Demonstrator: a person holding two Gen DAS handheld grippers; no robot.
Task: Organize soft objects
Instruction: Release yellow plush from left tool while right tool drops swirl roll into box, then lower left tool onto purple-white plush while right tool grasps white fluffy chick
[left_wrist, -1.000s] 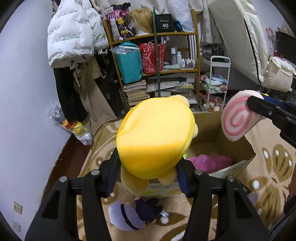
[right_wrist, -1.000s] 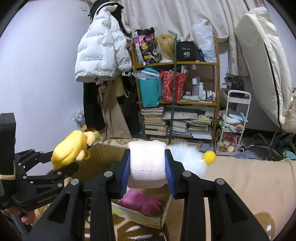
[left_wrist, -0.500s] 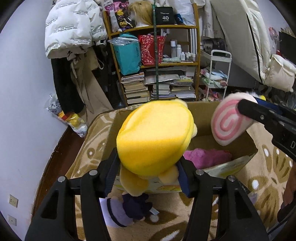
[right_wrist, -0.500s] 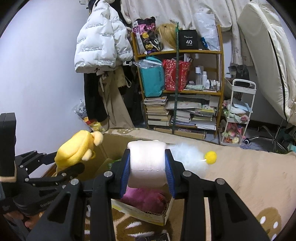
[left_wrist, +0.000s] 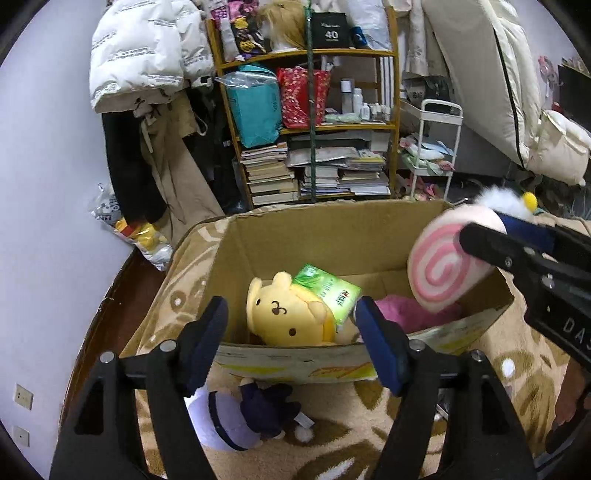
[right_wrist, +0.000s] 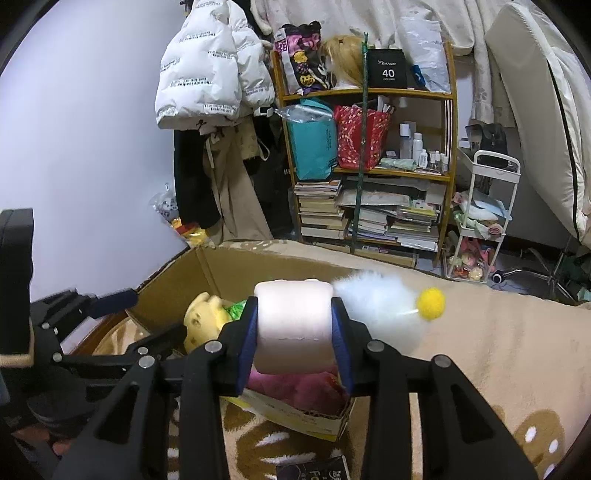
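The left hand-held gripper (left_wrist: 291, 317), jaws just opening, is spread and empty above the round yellow plush toy (left_wrist: 286, 314) in the brown cardboard box (left_wrist: 332, 236). The right hand-held gripper (right_wrist: 294, 332) pinches a pink-swirl roll plush (right_wrist: 293, 325), which partly hides a magenta plush (right_wrist: 295, 387) below it.

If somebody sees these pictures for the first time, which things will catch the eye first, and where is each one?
The yellow plush lies face up inside the cardboard box, a green packet resting on it; the left gripper has just been opening, with nothing between its jaws. At the right, over the box, the right gripper clamps a pink swirl roll plush. A purple doll lies on the rug in front of the box.
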